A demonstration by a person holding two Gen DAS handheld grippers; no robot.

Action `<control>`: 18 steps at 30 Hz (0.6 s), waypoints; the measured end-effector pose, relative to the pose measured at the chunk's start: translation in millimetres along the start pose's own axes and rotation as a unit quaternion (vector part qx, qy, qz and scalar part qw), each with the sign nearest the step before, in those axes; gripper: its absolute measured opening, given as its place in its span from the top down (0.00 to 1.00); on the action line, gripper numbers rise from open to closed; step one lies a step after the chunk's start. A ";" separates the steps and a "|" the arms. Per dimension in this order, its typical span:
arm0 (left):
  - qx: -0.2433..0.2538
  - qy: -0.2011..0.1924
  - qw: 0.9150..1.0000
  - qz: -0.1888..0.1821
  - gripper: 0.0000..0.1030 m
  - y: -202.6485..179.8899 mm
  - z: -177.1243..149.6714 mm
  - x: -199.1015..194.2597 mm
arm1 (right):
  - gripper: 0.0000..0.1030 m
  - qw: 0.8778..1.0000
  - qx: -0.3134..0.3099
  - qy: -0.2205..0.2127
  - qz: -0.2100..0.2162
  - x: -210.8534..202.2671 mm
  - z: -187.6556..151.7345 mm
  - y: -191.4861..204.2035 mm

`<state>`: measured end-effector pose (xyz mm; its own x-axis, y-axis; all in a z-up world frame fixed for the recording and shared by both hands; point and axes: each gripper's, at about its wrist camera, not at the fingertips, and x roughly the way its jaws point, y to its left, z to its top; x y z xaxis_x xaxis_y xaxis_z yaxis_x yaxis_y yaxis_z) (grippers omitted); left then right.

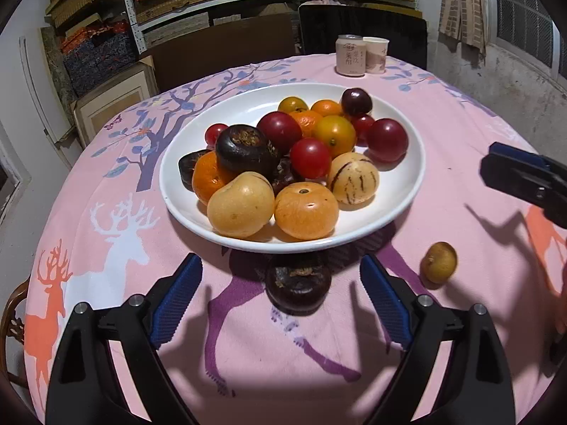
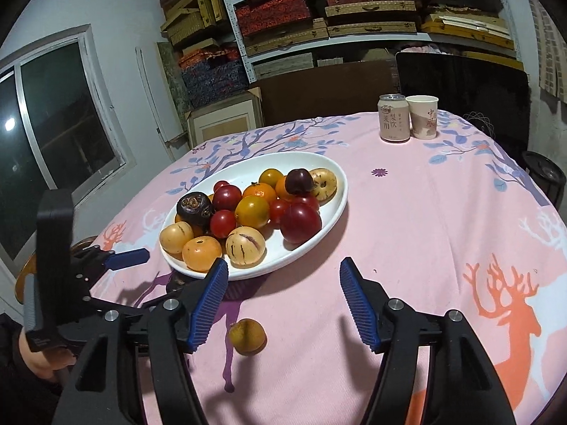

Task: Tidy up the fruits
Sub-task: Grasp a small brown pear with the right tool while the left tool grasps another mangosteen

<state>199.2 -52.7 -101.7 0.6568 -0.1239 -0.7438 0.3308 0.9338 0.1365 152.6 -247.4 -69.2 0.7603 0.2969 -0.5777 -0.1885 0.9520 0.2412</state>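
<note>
Fruits are mostly gathered already: the white plate (image 1: 407, 191) on the pink cloth (image 1: 443, 113) is heaped with tomatoes, oranges, persimmons, striped melons and dark water chestnuts, none spilling over its rim. Two pieces are left outside it — a dark chestnut (image 1: 298, 288) on the cloth just in front of the plate's near edge, and a small yellow fruit (image 1: 438, 262) lying a little apart to the side. The left gripper (image 1: 280, 301) is held with its blue pads spread wide, the chestnut lying between them but untouched by either pad; nothing is gripped. The right gripper (image 2: 281, 304) is likewise open and empty, and the yellow fruit (image 2: 247, 336) is seen on the cloth just beside its left pad, not pressed by it. The task is judged to be near its end: the bulk is sorted onto the plate, and only these two strays seem to remain to be picked up and added. Each one is already lined up with a gripper — so two closings and two short lifts are probably all that is needed. A can (image 2: 393, 117) and a paper cup (image 2: 422, 117) stand at the far side, well apart from the work.
</note>
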 end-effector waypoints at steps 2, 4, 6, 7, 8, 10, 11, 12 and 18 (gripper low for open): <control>0.005 0.012 1.000 -0.007 0.53 -2.8 0.6 8.5 | 0.36 1.000 -0.004 -0.001 0.002 -0.4 -1.3 -0.8; 0.009 0.020 1.000 -0.014 0.59 -5.7 -1.8 14.8 | 0.36 1.000 -0.003 0.000 0.004 -1.1 -1.4 -2.5; 0.010 0.016 1.000 -0.016 0.61 -5.5 -1.6 13.5 | 0.36 1.000 -0.001 0.003 0.006 -0.5 -1.1 -2.9; 0.007 0.017 1.000 -0.019 0.61 -4.0 -1.5 14.1 | 0.36 1.000 -0.001 0.006 0.008 0.1 -1.0 -2.8; 0.001 0.016 1.000 -0.025 0.61 -1.3 -1.9 13.7 | 0.36 1.000 -0.002 0.008 0.009 0.5 -1.2 -2.0; -0.006 0.015 0.999 -0.034 0.61 2.5 -3.0 12.4 | 0.36 1.000 -0.006 0.011 0.010 1.3 -1.4 -0.1; -0.008 0.015 0.999 -0.035 0.61 3.3 -3.3 11.9 | 0.36 1.000 -0.010 0.013 0.010 2.0 -2.1 1.4; -0.009 0.014 0.999 -0.036 0.61 3.7 -3.8 11.5 | 0.36 1.000 -0.014 0.015 0.010 2.7 -3.1 2.3; -0.008 -0.010 0.999 -0.050 0.61 2.4 -5.6 -6.2 | 0.36 0.999 -0.026 0.035 0.008 8.9 -7.2 6.0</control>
<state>192.0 -47.8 -100.4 0.6338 -0.2235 -0.7405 0.3849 0.9215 0.0513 153.8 -238.5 -78.6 0.7116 0.3141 -0.6284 -0.2325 0.9494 0.2113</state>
